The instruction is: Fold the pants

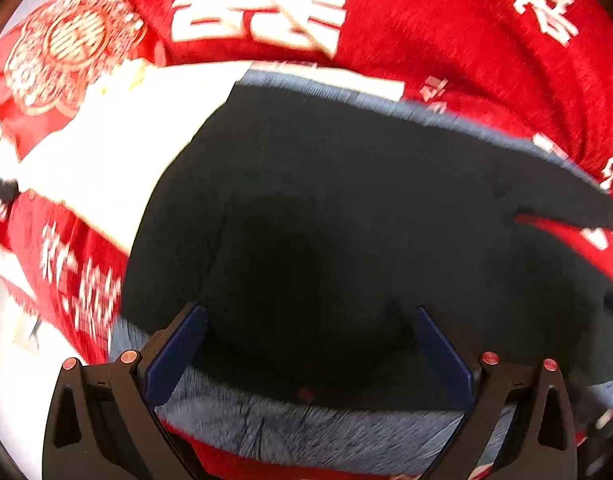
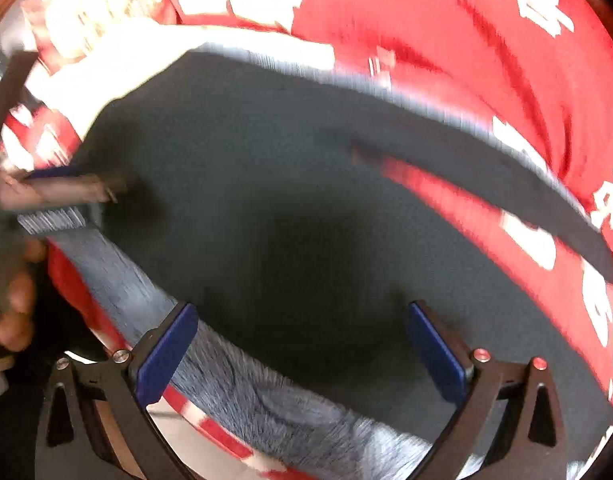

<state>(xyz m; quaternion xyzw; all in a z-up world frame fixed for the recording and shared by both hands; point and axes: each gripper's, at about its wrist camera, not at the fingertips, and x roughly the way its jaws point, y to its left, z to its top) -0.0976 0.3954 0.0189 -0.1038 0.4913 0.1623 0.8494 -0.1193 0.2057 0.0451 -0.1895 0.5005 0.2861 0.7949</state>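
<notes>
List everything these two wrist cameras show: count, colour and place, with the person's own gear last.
pants: one pair, dark charcoal with a grey fuzzy lining showing at the edges, spread over the red blanket, filling the middle of both views.
blanket: one, red with white characters, under and around the pants.
white sheet: one, white, beyond the pants at upper left, lying on the blanket.
left gripper: one, black with blue pads, jaws open above the near edge of the pants.
right gripper: one, black with blue pads, jaws open above the pants.
</notes>
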